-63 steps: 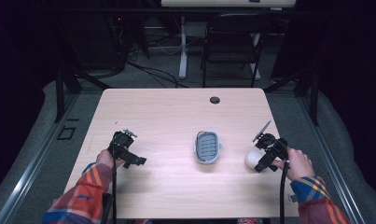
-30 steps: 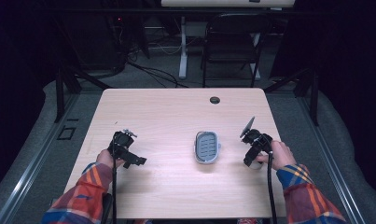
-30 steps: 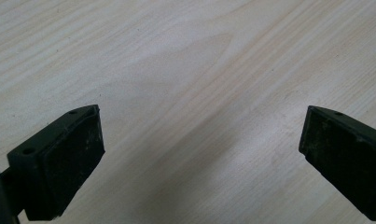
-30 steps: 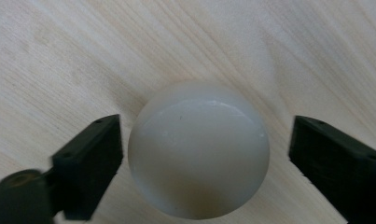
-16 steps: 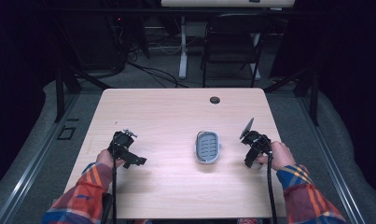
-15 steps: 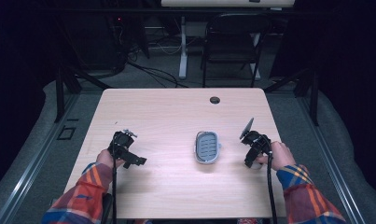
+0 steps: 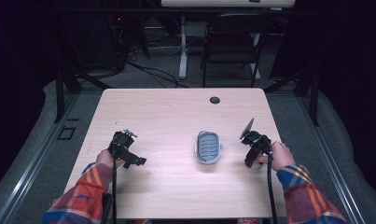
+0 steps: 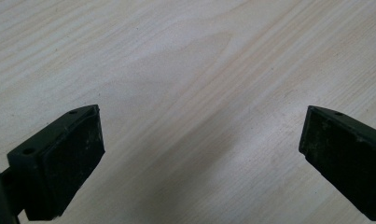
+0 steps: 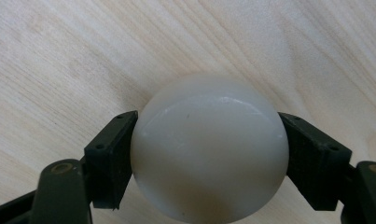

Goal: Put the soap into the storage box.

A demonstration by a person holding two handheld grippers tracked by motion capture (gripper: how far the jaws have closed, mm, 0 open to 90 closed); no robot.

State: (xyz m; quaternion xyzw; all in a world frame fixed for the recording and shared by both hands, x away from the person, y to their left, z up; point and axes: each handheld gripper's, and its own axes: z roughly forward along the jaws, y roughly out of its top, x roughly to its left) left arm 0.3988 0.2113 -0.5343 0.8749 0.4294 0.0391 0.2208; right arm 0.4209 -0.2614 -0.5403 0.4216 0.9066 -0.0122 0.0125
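A smooth white rounded object [image 9: 209, 149], like a ball or a bar of soap, sits between the jaws of my right gripper [image 9: 209, 140], just above the wooden table. My right gripper [image 7: 251, 158] hangs to the right of a grey oval dish with a ribbed blue-grey inside [image 7: 208, 147], a short gap apart. My left gripper [image 7: 129, 156] stays low over the table's left part. Its jaws stand wide apart in the left gripper view [image 8: 202, 140], with bare wood between them.
The light wooden table [image 7: 176, 116] has a dark round cable hole [image 7: 215, 100] near its far edge. A black chair [image 7: 232, 42] and cables stand on the floor beyond the table. Metal rails run along both sides.
Over the two seconds my right gripper moved a little left and away from me with the white object, toward the dish, then held still. My left gripper has not moved.
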